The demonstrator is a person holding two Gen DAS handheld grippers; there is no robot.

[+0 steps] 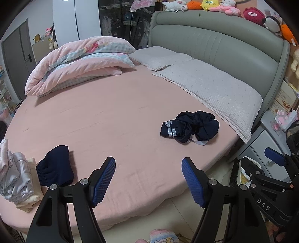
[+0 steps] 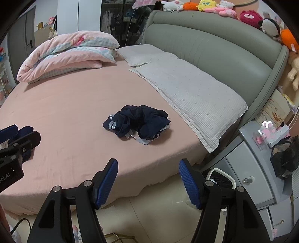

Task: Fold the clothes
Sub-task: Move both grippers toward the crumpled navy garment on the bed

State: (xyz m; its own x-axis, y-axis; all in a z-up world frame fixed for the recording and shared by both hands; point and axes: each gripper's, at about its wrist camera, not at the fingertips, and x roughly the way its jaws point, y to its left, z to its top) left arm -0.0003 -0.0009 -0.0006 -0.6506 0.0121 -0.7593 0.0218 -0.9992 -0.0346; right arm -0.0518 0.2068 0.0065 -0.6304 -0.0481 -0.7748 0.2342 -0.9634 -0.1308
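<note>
A crumpled navy garment with pale reflective stripes (image 1: pixel 190 127) (image 2: pixel 137 123) lies bunched on the pink bed sheet (image 1: pixel 112 115) (image 2: pixel 65 104), near the pillows. A folded navy piece (image 1: pixel 55 169) rests at the near left of the bed beside a small stack of pale folded clothes (image 1: pixel 16 175). My left gripper (image 1: pixel 148 168) hovers open above the bed's near edge, nothing between its blue pads. My right gripper (image 2: pixel 148 169) is also open and empty, over the bed's edge, well short of the crumpled garment. In the right wrist view the left gripper shows at the left edge.
A folded pink quilt (image 1: pixel 78 63) sits at the far left of the bed, two grey pillows (image 1: pixel 209 89) along the green headboard (image 1: pixel 214 43). Plush toys (image 1: pixel 209 5) line its top. A grey nightstand (image 2: pixel 261 160) stands right of the bed, a white bin (image 2: pixel 221 177) on the floor.
</note>
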